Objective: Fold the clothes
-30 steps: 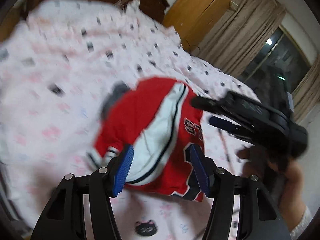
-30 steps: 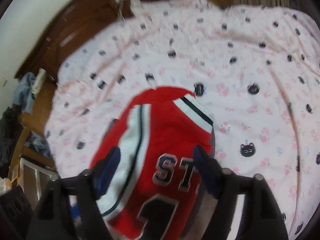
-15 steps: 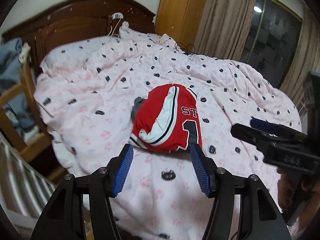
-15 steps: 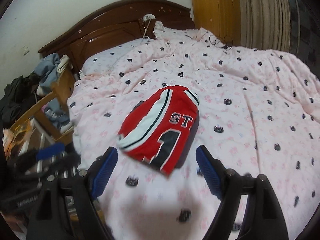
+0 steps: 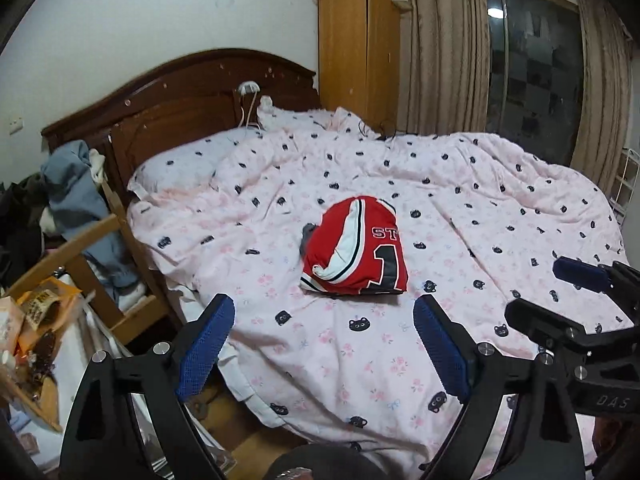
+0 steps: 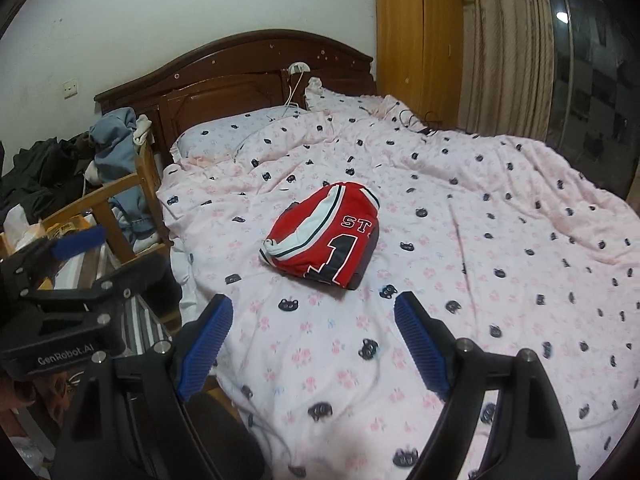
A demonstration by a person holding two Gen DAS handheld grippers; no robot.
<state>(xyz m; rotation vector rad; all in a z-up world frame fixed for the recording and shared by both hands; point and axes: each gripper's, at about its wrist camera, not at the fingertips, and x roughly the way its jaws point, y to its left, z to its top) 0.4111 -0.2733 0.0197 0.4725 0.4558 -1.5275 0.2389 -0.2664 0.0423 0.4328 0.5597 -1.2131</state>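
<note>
Compared with a second ago, both hand-held grippers have pulled well back from the folded red jersey (image 5: 356, 254): then it filled the space between the blue pads, blurred with motion, and half a second ago it lay just beyond the fingertips, whereas now it sits clear of them, well up the bed, with the whole room sharp in view. The left hand-held gripper (image 5: 324, 346) stands with its jaws wide apart and holds nothing, and the right hand-held gripper (image 6: 314, 340) is likewise spread and empty. Each shows at the edge of the other's view, the right one at the lower right of the left wrist view and the left one at the lower left of the right wrist view. The jersey itself has not shifted over the last half second. It rests as a compact bundle near the middle of the pink cat-print duvet (image 5: 500, 184), its long axis running from the foot of the bed toward the dark wooden headboard (image 5: 192, 92). The narrower, rounded end points toward the headboard and the broader folded edge faces the hand-held grippers. A white stripe edged in dark piping runs along that length on its left side. The letters "ST" and a large "1" show on its right side, and a bit of grey fabric peeks out at the left edge.
</note>
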